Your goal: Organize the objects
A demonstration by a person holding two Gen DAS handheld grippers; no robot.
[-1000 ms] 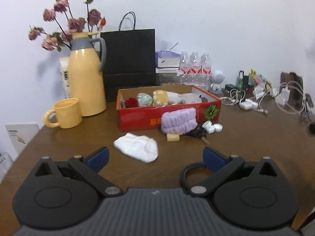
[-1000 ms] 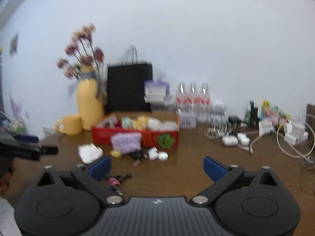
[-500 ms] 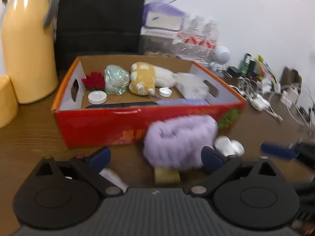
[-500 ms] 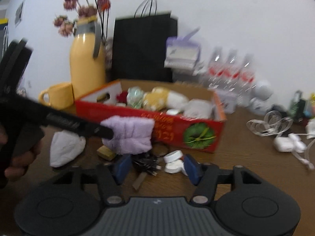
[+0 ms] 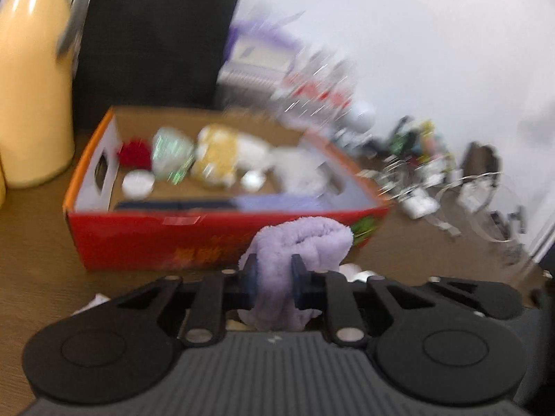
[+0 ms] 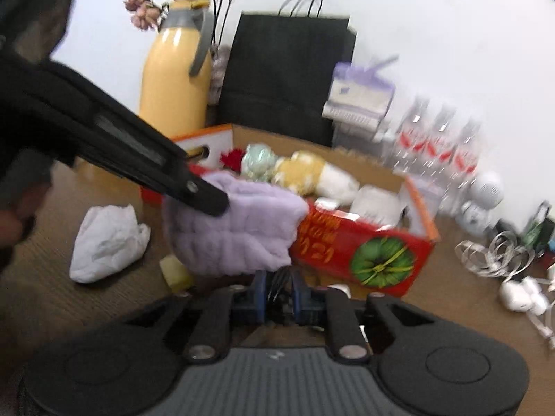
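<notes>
Red box point(image 6: 360, 253) bears yellow characters, blurred beyond reading.

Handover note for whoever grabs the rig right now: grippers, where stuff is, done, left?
Left gripper: jaws just closed, shut on the purple fluffy towel, lifted at the front wall of the red box.
Right gripper: jaws just closed, shut on the dark key bunch, in front of the box.
Done: plush toy, red flower and small white lids already in the box.
Left: drop towel and keys in; white cloth, yellow block and white caps remain on the table.
</notes>
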